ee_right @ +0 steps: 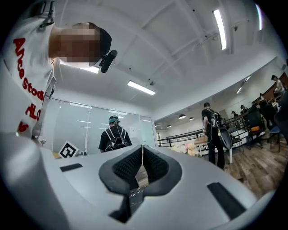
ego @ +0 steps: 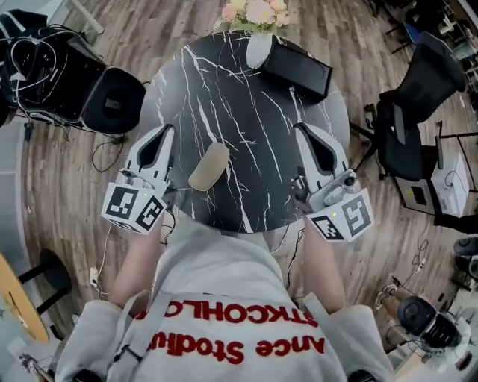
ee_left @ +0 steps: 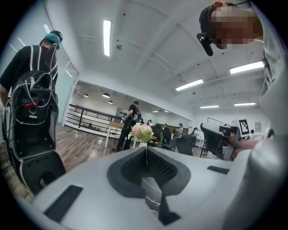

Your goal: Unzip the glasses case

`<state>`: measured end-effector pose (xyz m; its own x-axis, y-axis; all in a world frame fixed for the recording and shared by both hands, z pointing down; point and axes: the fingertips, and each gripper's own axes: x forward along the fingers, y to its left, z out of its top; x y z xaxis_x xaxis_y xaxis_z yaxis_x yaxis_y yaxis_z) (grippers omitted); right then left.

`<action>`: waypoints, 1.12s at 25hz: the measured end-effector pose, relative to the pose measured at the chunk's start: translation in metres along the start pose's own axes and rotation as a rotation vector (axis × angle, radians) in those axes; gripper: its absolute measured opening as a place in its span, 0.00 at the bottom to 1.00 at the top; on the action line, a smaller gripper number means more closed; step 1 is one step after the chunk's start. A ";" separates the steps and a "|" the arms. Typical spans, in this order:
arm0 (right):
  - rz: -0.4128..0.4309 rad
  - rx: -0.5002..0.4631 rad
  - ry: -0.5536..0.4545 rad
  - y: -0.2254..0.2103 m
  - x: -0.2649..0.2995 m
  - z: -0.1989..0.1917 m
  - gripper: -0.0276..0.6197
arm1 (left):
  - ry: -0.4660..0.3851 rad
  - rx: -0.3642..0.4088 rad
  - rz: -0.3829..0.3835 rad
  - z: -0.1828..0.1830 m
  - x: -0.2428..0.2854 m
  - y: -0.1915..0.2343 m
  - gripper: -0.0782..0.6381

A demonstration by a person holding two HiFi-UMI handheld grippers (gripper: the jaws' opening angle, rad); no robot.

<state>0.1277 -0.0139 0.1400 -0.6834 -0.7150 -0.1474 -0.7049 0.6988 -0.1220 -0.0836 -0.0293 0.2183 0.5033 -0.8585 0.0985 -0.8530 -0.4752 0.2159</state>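
Head view is showing one round table [ego: 224, 97] of glossy black marble with white veins; one glasses case [ego: 208, 166], a smooth beige oval, is lying on it near the front edge, between the two grippers and nearer the left one, with neither touching it; one flat black rectangular box [ego: 299, 69] and one bunch of pale flowers [ego: 254, 11] are sitting at the far rim. The left gripper [ego: 167, 129] and right gripper [ego: 298, 127], both of white moulded plastic (each carrying one marker cube [ego: 134, 207]), are hovering at the table's left and right edges.

Left gripper view is showing its ribbed black pads [ee_left: 135, 166] pressing together with nothing between them.

Right gripper view is showing likewise; its pads [ee_right: 156, 164] are meeting, holding nothing.
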 end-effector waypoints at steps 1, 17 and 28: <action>0.011 0.010 0.011 -0.006 0.002 -0.008 0.07 | 0.014 -0.002 0.009 -0.007 0.003 -0.001 0.12; 0.345 -0.074 0.533 -0.003 0.024 -0.217 0.07 | 0.337 0.062 -0.232 -0.144 0.067 0.007 0.12; 0.822 -0.322 0.969 0.038 -0.004 -0.378 0.28 | 0.685 0.175 -0.543 -0.249 0.046 -0.024 0.12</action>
<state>0.0317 0.0080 0.5067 -0.6961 0.0966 0.7114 0.0594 0.9953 -0.0770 -0.0060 -0.0092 0.4595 0.7683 -0.2295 0.5975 -0.4537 -0.8537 0.2556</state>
